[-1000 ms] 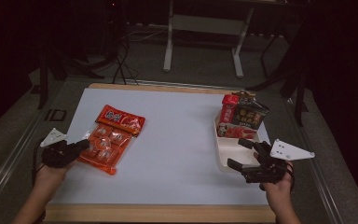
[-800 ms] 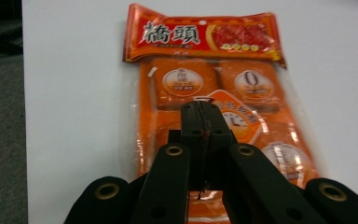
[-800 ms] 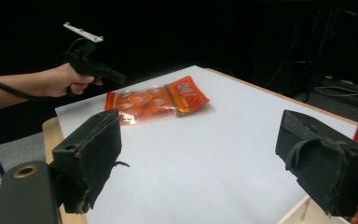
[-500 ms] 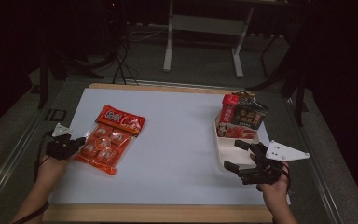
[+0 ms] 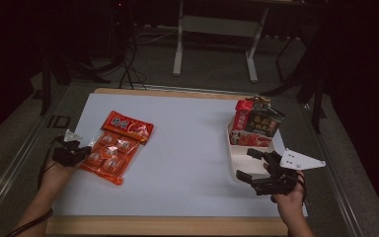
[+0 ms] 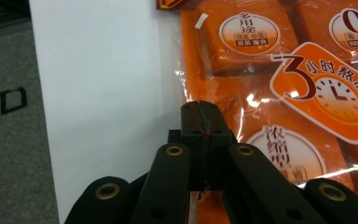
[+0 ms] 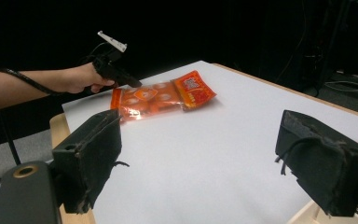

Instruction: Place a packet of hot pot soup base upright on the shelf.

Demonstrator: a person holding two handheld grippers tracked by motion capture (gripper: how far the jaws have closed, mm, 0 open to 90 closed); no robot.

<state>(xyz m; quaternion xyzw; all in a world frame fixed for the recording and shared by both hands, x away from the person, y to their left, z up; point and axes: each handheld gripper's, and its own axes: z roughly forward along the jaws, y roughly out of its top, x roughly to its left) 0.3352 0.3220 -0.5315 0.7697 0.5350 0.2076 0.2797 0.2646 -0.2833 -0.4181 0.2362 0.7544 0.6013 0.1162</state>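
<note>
An orange bag of wrapped blocks (image 5: pixel 116 148) lies flat on the left of the white table sheet (image 5: pixel 187 148). My left gripper (image 5: pixel 79 154) sits at the bag's left edge with its jaws pressed together. In the left gripper view the left gripper (image 6: pixel 200 109) has its closed tips over the bag's (image 6: pixel 270 93) clear seam; I cannot tell whether any film is caught. My right gripper (image 5: pixel 249 164) is open beside the white tray (image 5: pixel 237 158), nothing between its pads. From the right gripper (image 7: pixel 209 163) view the bag (image 7: pixel 163 95) lies far across the sheet.
The tray at the right holds a red packet (image 5: pixel 243 116), a dark packet (image 5: pixel 264 123) and a flat red packet (image 5: pixel 254 139). The sheet lies on a wooden board (image 5: pixel 168 226). Metal stand legs (image 5: pixel 214 47) and cables are on the floor behind the table.
The left gripper has slid left off the bag's top to its left edge and sunk a little. The bag and the right gripper have stayed in place.
</note>
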